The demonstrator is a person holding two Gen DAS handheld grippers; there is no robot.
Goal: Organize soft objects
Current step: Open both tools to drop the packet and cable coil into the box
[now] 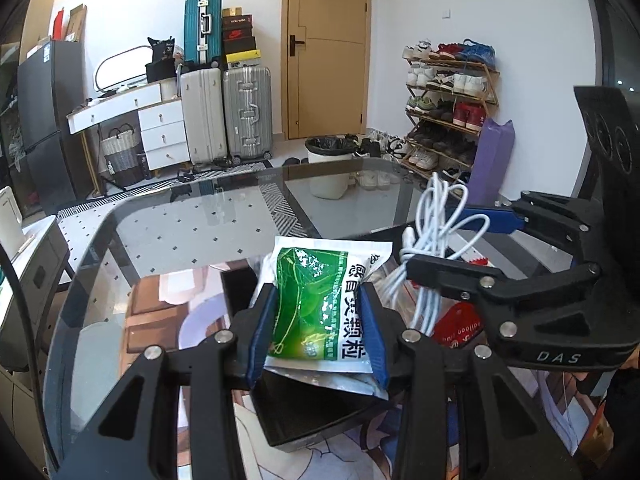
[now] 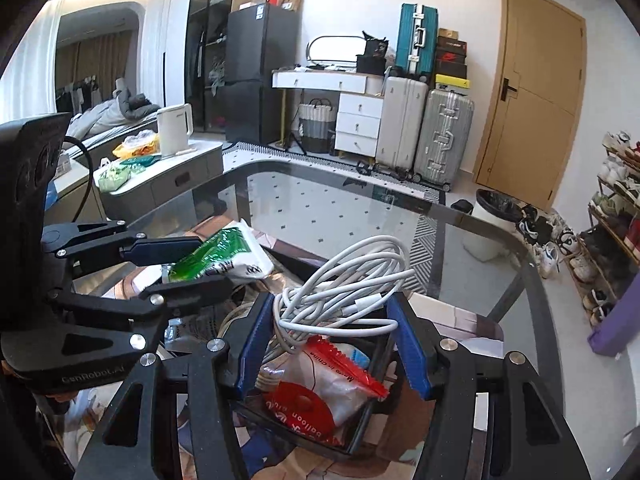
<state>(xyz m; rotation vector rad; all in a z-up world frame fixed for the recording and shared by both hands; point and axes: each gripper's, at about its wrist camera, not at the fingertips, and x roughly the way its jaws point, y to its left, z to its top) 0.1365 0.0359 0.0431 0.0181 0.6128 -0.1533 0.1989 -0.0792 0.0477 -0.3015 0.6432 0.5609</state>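
Note:
My left gripper [image 1: 318, 320] is shut on a green and white sachet [image 1: 316, 304] and holds it above a black tray [image 1: 312, 416] on the glass table. My right gripper [image 2: 332, 320] is shut on a coiled white cable [image 2: 344, 284], held over a black tray [image 2: 360, 436] with a red and white balloon packet [image 2: 320, 388] in it. The right gripper with the cable [image 1: 436, 236] shows at the right of the left wrist view. The left gripper with the sachet [image 2: 224, 252] shows at the left of the right wrist view.
The glass table [image 1: 192, 224] carries a printed mat [image 1: 160, 308] under the trays. Beyond its far edge stand a white bin [image 1: 330, 168], suitcases [image 1: 226, 116], a shoe rack [image 1: 448, 112] and a side counter with a kettle [image 2: 174, 128].

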